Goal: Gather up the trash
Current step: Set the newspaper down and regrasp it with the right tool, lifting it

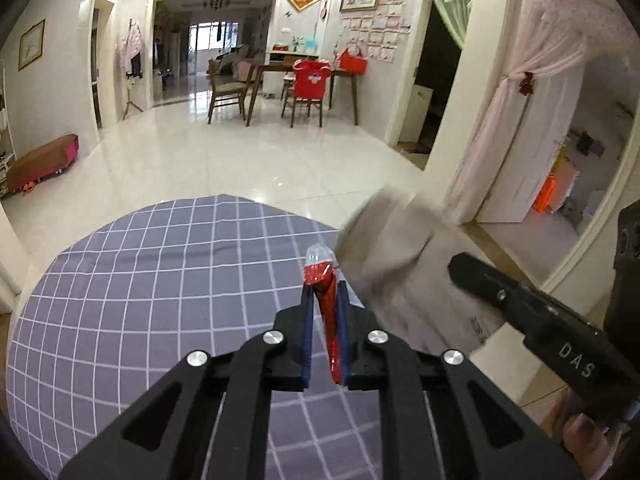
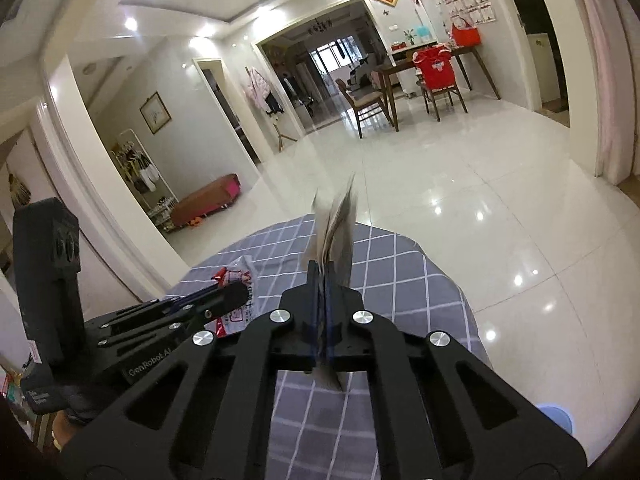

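The left hand-held gripper (image 1: 325, 296) was closed tight on a red and white plastic wrapper (image 1: 322, 276), which stood edge-on between the blue pads with its clear, crimped end poking out past the fingertips and its red body running back through the jaws. It hung above the tabletop (image 1: 140, 280), which was covered with a grey cloth checked in white lines. From the right wrist view the same wrapper (image 2: 236, 280) showed its flat printed face, white with red markings, pinched in the left hand-held gripper (image 2: 230, 298) off to the left side. The right hand-held gripper (image 2: 323, 276) was clamped fully shut on a piece of crumpled brownish paper (image 2: 336, 232), motion-blurred, that rose upright beyond the fingertips while a scrap of it stuck out behind the pads. In the left wrist view that paper (image 1: 384, 240) appeared as a pale, blurred sheet just to the right of the wrapper, with the black body of the right hand-held gripper (image 1: 460, 266) reaching in from the right edge and a person's fingers (image 1: 576, 432) visible beneath it. Both pieces of trash were off the cloth, held in the air over the tabletop's far right part. Beyond lay a glossy white tiled floor (image 1: 240, 152) and a dining table (image 1: 304, 68) with chairs.
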Motion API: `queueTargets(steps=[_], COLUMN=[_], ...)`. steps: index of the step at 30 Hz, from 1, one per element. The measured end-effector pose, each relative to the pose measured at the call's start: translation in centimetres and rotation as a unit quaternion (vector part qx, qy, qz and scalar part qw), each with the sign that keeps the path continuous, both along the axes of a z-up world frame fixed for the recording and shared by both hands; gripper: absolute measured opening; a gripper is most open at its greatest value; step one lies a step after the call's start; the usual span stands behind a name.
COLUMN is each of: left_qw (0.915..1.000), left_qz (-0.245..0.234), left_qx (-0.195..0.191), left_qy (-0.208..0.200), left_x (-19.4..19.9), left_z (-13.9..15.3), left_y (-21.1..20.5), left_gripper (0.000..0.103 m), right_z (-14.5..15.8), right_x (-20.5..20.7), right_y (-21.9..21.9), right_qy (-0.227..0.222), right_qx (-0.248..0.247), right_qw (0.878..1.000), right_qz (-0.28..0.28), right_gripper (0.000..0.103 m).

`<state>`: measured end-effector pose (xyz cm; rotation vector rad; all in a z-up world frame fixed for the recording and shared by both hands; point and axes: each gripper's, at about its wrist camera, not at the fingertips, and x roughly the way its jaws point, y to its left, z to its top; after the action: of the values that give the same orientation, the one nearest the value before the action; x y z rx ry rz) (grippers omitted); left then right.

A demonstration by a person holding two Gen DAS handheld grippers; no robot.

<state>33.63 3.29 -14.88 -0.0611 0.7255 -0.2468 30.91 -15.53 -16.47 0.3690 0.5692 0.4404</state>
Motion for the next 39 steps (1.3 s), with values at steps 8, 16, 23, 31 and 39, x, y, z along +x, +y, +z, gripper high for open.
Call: queueTargets(steps=[8,16,23,31,39], left_qw=[0.9997,0.9989,0.9986,0.9982,0.997], left_qz=[-0.025,-0.032,-0.035,-0.032,-0.034], left_qx=[0.005,0.015,0.015,0.019,0.019], left_qy=[0.006,0.032,0.036,0.047,0.067], left_x=[-5.2,-8.0,-7.7,-6.8,-6.6], left_z=[0.2,-2.6,-3.3,-4.8,-6.8], left_y=[-2.9,-4.9,-4.6,-3.1,-2.2], left_gripper=[0.01,0.01,0.01,0.01,0.01], right_z=[-0.8,-2.1,-3.5,-7.0,-9.0], right_x=[-5.6,-7.8,-5.9,-4.1,-5.2], right_y=[-3.4,-3.9,-2.9,-3.7,-5.2], right_qy=[0.034,0.075,0.117,0.163,0.167], right_qx=[0.002,-0.022,-0.034,0.04,0.087], right_qw=[0.999,0.997,0.992,0.986,0.981], right_qz=[-0.005,-0.016,-0.004,-0.007,-0.035], right_gripper=[0.001,0.003,0.014,0.04,0.061])
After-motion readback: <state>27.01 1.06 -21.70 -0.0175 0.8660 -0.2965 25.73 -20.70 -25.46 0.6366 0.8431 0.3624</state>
